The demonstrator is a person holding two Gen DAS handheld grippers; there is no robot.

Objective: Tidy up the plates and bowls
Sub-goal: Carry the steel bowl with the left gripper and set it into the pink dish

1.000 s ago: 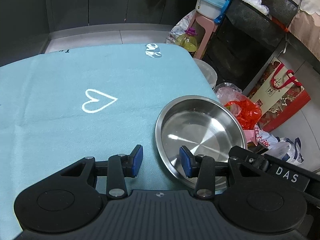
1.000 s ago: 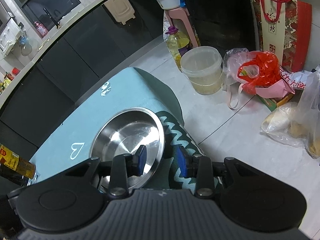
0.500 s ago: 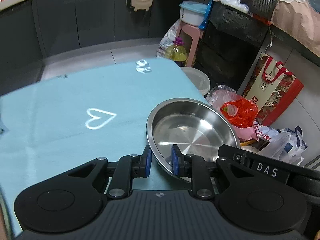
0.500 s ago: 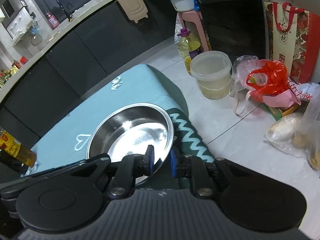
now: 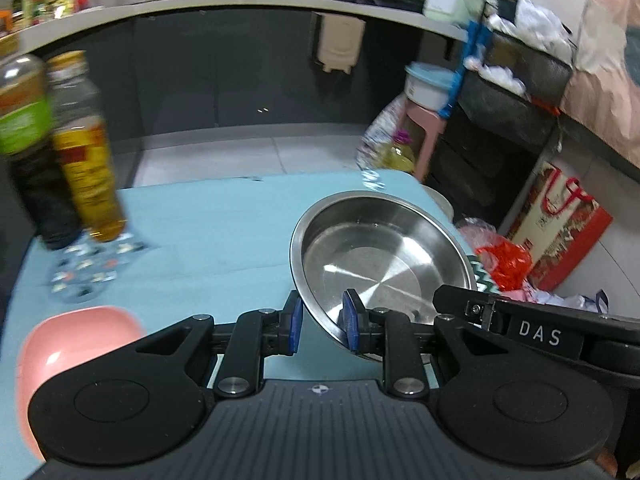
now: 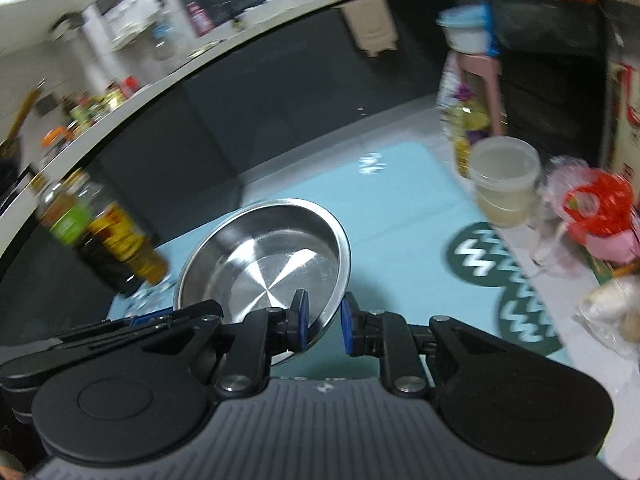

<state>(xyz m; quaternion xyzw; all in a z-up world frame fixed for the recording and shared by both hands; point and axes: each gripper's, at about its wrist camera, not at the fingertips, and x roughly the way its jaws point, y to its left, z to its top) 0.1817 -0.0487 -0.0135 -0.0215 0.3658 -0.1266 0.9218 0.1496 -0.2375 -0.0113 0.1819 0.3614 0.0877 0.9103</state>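
Note:
A round steel bowl (image 5: 380,248) is held in the air above the light blue tablecloth (image 5: 208,232), tilted. My left gripper (image 5: 320,322) is shut on its near left rim. My right gripper (image 6: 323,322) is shut on its near right rim; the steel bowl shows in the right wrist view too (image 6: 264,248). A pink bowl (image 5: 72,344) sits on the cloth at the lower left of the left wrist view, partly hidden behind the left gripper's body.
Two bottles (image 5: 60,148) stand at the table's left on a patterned mat. Off the table's right edge are a plastic bucket (image 6: 504,180), a red bag (image 5: 504,264), a gift bag (image 5: 560,216) and a pink stool (image 5: 424,128). A dark counter runs behind.
Both grippers have lifted the steel bowl off the cloth and swung it left; the bottles and pink bowl have come into view. One second ago both grippers were open around its rim.

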